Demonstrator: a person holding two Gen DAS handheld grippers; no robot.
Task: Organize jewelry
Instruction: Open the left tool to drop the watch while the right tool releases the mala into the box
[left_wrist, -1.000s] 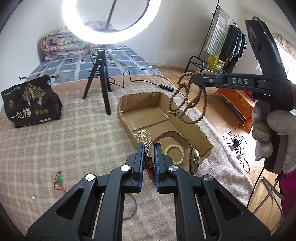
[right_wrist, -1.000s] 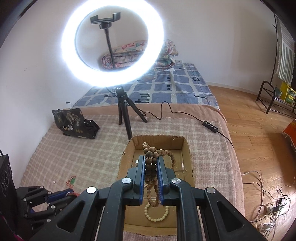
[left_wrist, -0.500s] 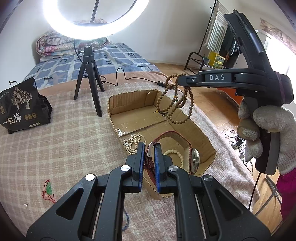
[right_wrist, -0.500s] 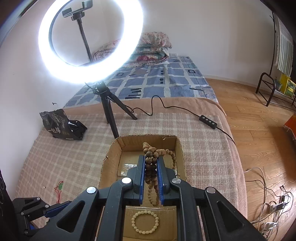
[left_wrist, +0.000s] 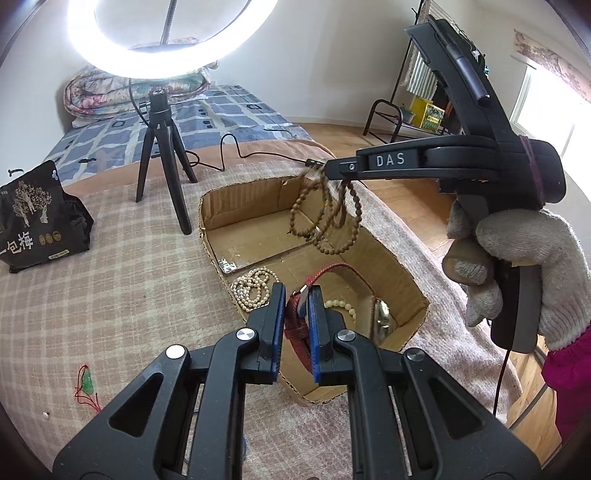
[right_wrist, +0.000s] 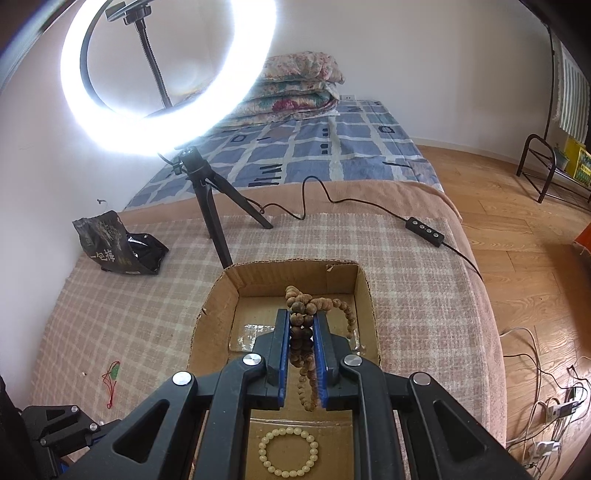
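Wooden bead strand (left_wrist: 327, 218) hangs clamped in my right tool (right_wrist: 300, 334) straight above the cardboard box's (left_wrist: 400, 266) far section, while my left tool (left_wrist: 296, 295) pinches the red-strapped watch (left_wrist: 295, 325) nearer me.

Brown bead strand (left_wrist: 325, 218) dangling over box (left_wrist: 399, 266)

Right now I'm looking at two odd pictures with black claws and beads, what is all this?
No robot here: a person holds a hand-held clamp tool in each hand, each with a camera looking along its two fingers. One picture is from the left tool, the other from the right. The right gripper pinches a brown bead strand above a cardboard box on a checked blanket. The left gripper grips a red watch strap. In the box lie a pale bead bracelet and a pearl strand.
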